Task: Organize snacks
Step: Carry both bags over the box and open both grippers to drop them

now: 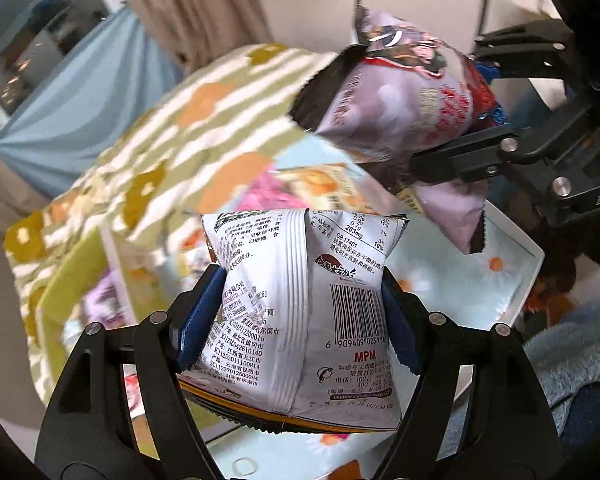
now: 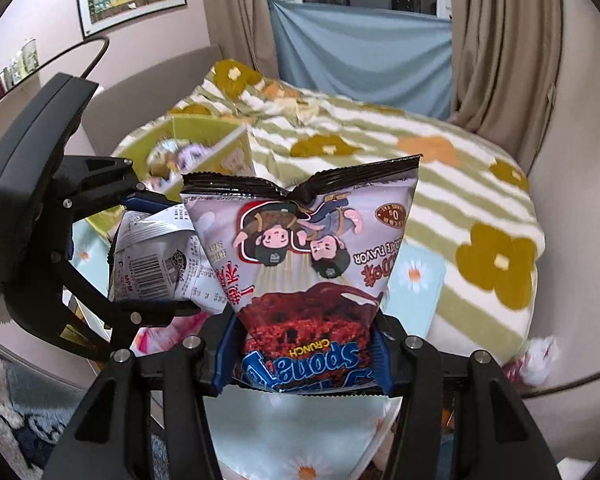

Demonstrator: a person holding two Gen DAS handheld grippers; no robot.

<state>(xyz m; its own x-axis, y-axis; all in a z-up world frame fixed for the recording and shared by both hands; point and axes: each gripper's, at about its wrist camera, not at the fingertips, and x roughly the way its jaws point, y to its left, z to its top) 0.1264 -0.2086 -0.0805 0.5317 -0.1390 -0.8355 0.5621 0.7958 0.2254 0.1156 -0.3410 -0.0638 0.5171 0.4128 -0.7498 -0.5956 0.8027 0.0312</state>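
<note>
My left gripper (image 1: pixel 304 312) is shut on a white snack bag (image 1: pixel 300 320), back side up with barcode and printed text. It holds the bag above a light blue daisy-print tray (image 1: pixel 512 280). My right gripper (image 2: pixel 304 352) is shut on a lilac Sponge Crunch snack bag (image 2: pixel 304 248) with cartoon figures, held upside down. In the left wrist view the right gripper (image 1: pixel 460 120) and its lilac bag (image 1: pixel 400 92) hang at upper right. In the right wrist view the left gripper (image 2: pixel 156 256) and its white bag (image 2: pixel 160 260) sit at the left.
A green box (image 2: pixel 204 140) holding more snack bags stands on a bed with a green-striped flower blanket (image 2: pixel 440 184). A pink snack bag (image 1: pixel 272 192) lies in the tray. A loose wrapper (image 2: pixel 536 360) lies at the right. Curtains (image 2: pixel 504 52) hang behind.
</note>
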